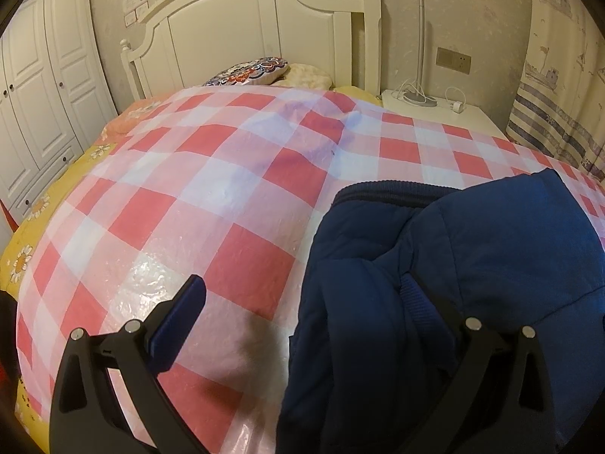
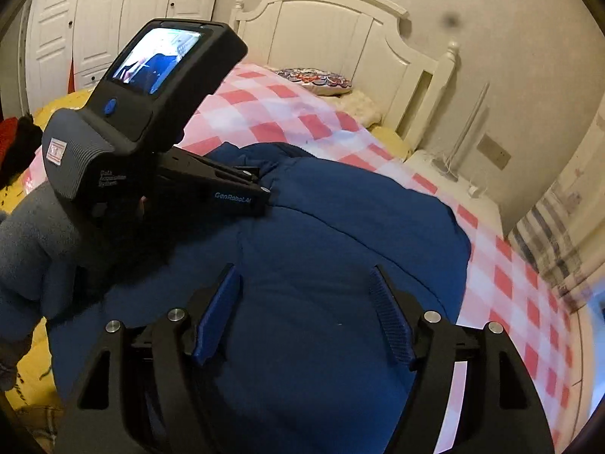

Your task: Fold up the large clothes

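Lying between both grippers' spread jaws, the padded blue jacket (image 2: 340, 234) looked soft, bulky and slippery; left gripper (image 1: 302, 302) and right gripper (image 2: 304, 295) pinched nothing; the ribbed hem beside the left gripper's right jaw seemed the firmest hold.

left wrist: looking close and downward over bed (image 1: 234, 174) toward headboard (image 1: 264, 19) | right wrist: hovering close above blue garment (image 2: 321, 249), facing headboard | both sharing garment, bed, headboard
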Motion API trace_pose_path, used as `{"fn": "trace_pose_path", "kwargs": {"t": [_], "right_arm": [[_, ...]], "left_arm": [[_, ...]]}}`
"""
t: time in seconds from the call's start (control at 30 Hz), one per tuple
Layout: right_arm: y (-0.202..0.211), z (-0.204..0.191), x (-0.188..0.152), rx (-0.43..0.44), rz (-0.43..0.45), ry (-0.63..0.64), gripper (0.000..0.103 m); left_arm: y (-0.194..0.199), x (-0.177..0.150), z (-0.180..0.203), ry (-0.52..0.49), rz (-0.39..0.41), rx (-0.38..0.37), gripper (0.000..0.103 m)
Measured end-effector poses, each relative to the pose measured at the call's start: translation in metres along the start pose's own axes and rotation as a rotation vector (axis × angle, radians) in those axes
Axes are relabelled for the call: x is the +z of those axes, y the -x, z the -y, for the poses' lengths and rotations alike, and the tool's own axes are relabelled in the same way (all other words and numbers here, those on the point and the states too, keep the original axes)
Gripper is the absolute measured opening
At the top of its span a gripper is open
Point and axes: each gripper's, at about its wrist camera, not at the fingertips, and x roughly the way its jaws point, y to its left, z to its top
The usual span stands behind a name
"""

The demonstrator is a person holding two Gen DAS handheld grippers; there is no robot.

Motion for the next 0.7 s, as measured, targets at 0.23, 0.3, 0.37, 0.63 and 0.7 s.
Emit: {"fn": "trace_pose_path", "kwargs": {"t": [0.23,0.3,0.37,0.63,0.7], "right_arm": [[0.041,-0.034,-0.014,-0.005,0.079,0.081,0.075],[0.032,-0.056,-0.031,0.021,0.064,0.147,0.076],[0.032,-0.060,-0.038,-0.001,0.091,0.157,0.076],[0.035,-0.049,-0.042,0.041,0.102,0.105,0.077],[0.039,-0.042,-0.044,0.090,0.116,0.063,0.077]], "left_arm": [[0.001,-0.001,-0.001,0.013,-0.006,-0.013,0.101],[0.001,-0.001,-0.001,0.010,-0.003,-0.010,0.101],[0.002,-0.003,0.000,0.005,0.006,-0.006,0.101],[0.032,-0.006,-0.014,0.029,-0.002,-0.085,0.100],[0.062,-0.014,-0.038,0.133,0.024,-0.250,0.100]]}}
